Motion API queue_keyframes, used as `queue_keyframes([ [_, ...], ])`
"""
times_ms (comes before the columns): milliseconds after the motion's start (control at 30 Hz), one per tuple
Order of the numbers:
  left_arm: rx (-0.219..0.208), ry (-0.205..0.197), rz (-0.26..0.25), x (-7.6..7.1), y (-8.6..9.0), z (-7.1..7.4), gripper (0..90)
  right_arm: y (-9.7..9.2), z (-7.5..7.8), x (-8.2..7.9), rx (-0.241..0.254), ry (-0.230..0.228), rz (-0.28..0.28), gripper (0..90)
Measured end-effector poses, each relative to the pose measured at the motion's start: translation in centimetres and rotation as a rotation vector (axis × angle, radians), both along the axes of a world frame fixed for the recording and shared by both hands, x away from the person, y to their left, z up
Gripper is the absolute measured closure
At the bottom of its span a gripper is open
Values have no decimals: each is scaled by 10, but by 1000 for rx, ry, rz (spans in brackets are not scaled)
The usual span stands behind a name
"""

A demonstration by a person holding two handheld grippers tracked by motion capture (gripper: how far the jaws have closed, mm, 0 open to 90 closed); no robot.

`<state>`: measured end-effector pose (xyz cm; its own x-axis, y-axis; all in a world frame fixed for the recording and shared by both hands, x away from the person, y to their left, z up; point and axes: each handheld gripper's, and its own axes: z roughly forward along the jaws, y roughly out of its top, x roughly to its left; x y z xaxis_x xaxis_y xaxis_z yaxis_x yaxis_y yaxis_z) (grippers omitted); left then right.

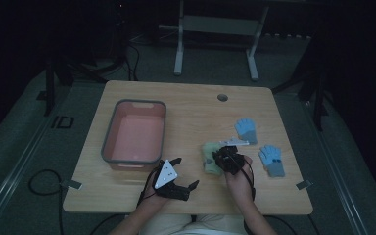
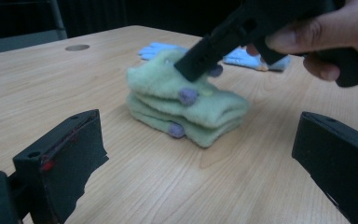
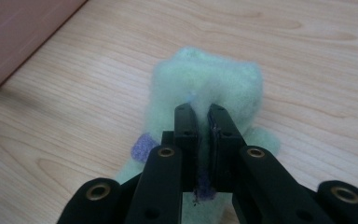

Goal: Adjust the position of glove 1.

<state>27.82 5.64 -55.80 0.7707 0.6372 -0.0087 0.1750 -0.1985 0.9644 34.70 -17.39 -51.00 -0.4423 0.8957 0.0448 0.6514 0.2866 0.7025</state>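
One wooden table (image 1: 186,105) carries everything I am working with, and I go from the biggest thing down. At the left of the table stands a grey-rimmed bin (image 1: 108,142) with a pink inside. Nothing lies in it, which I read as the place the gloves are meant to go.

Near the middle, towards my side, lies a pale green fleece glove (image 2: 186,109) with small purple dots, folded over on itself so it sits as a soft double layer. My right gripper (image 3: 204,122) comes down on it from the near side, its jaws drawn narrow and pinching a tuft of the top layer. I judge that is the hold for lifting it across to the bin.

Two blue gloves lie flat farther right, one far (image 1: 246,130) and one nearer (image 1: 271,160), well apart from the bin and untouched. I take them as waiting their turn.

My left gripper (image 1: 180,172) hovers just right of the bin's near corner, jaws wide with nothing between them, pointing at the green glove from the left.
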Motion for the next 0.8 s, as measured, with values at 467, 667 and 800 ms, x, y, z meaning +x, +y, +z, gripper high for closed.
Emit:
queue_keyframes([
  [467, 88, -12, -51, 1, -12, 2, 20, -6, -8, 2, 8, 2, 47, 691],
  [667, 179, 1, -123, 0, -23, 18, 93, -21, 10, -1, 53, -54, 114, 317],
  [800, 231, 8, -226, 10, -34, 20, 153, -33, 18, 2, 112, -11, 164, 198],
])
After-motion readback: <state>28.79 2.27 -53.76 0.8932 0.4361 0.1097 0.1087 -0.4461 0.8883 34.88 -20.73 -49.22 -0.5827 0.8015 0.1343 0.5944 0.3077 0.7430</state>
